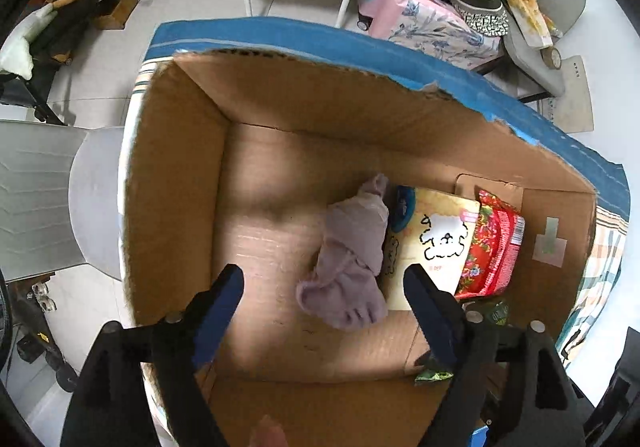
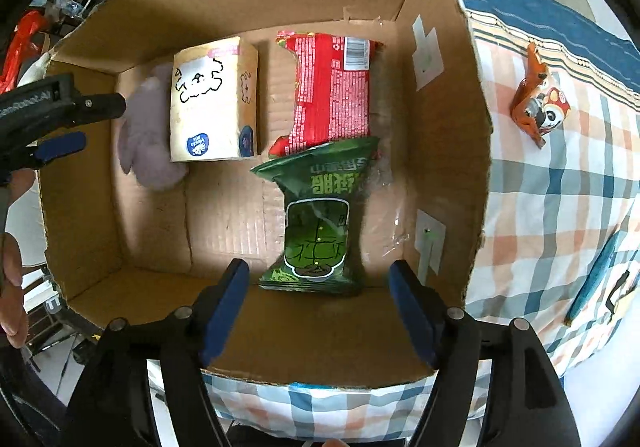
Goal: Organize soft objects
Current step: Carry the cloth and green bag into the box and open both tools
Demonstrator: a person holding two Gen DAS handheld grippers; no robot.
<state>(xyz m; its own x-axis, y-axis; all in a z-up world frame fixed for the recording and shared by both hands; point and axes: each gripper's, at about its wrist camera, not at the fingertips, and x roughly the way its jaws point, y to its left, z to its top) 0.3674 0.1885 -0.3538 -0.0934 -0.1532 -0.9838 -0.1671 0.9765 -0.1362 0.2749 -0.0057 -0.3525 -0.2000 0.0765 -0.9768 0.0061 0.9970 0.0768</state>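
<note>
Soft objects lie gathered on the floor of an open cardboard box [image 2: 440, 95] that stands on a plaid-covered surface [image 2: 560, 207]. Contents, read from the right wrist view:

- a lilac plush item [image 2: 148, 135] at the left, touching a cream packet with a drawn dog face [image 2: 212, 99];
- a red snack bag [image 2: 332, 87] beside the cream packet, with bare box floor between them;
- a green snack bag [image 2: 320, 215] nearest the camera, its top edge overlapping the red bag's lower end.

The left gripper [image 1: 324, 287] hangs above the lilac plush item [image 1: 352, 259] with jaws wide and nothing between them. The right gripper [image 2: 318, 287] hangs over the green bag's near end — jaws likewise wide, holding nothing. Whether either gripper touches its item cannot be told.

Step in hand, as a judgement: placement into the box looks largely done, and both grippers appear to be at release or pre-grasp height over items already inside. An orange toy squirrel [image 2: 538, 99] lies on the plaid cover outside the box, well apart from it; it may be the next item.

Next move calls for: lifting the right gripper clear of the box wall, carrying it to the toy with jaws open, then closing gently — the toy will likely deform under pressure.
</note>
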